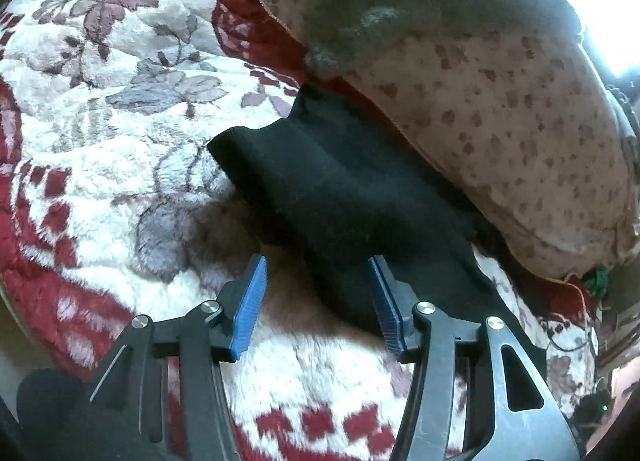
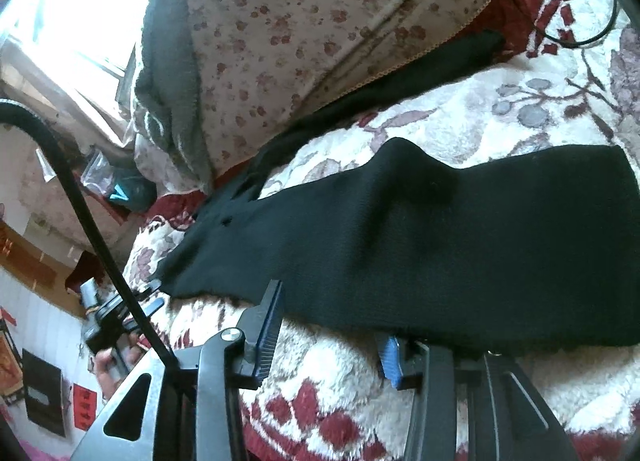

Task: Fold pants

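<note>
Pants [image 2: 400, 237] on blanket [image 1: 120, 141] — both tongs open

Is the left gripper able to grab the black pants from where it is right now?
Probably yes. The left gripper is open, and the black pants lie on the fluffy blanket right in front of it, their near edge already reaching between the blue pads. Nothing blocks the way.

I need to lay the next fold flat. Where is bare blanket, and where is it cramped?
Free: the fleece blanket left of the black pants, out to its red border. Crowded: the right side, where the pants run against the spotted quilt.
</note>
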Demonstrator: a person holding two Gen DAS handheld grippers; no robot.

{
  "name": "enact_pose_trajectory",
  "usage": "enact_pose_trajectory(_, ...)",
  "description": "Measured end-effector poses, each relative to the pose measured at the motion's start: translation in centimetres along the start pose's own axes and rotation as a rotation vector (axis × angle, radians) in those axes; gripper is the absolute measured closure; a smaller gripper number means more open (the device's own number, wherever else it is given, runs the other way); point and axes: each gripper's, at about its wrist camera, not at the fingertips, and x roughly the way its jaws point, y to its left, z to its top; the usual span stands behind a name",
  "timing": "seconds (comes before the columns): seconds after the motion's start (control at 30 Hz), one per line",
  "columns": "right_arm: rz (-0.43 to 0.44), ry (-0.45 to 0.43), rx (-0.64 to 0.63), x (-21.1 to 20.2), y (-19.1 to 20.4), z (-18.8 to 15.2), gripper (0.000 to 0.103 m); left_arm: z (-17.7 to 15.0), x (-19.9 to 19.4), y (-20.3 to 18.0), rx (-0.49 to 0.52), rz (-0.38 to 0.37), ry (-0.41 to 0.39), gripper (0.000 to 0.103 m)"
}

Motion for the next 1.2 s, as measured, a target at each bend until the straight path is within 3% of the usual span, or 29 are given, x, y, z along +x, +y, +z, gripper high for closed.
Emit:
enact_pose_trajectory(0.47, -0.055, -0.008, 0.117, -3.8, -3.8, -1.6, 0.059, 1.4, 3.4, -1.0, 0.023, 0.049, -0.027, 0.052)
enact_pose_trajectory(0.6, -0.020, -0.012, 0.175, -4.2, -5.2, -2.1, 0.059, 1.6, 3.7, -1.1, 0.025, 0.046, -0.027, 0.052)
enact_pose_trajectory(0.97, 0.065, -0.106, 0.297, -6.3, -6.6, -2.8, 0.051, 1.9, 3.8, -1.1, -0.005, 0.034, -0.019, 0.052)
enact_pose_trajectory(1.1, 0.001, -0.149, 0.339, -7.1, -7.7, -2.8, 0.051, 1.9, 4.0, -1.3, 0.009, 0.044, -0.021, 0.052)
enact_pose_trajectory(1.2, 0.024, -0.199, 0.419, -7.2, -9.2, -2.4, 0.055, 1.9, 4.0, -1.5, 0.026, 0.047, -0.023, 0.052)
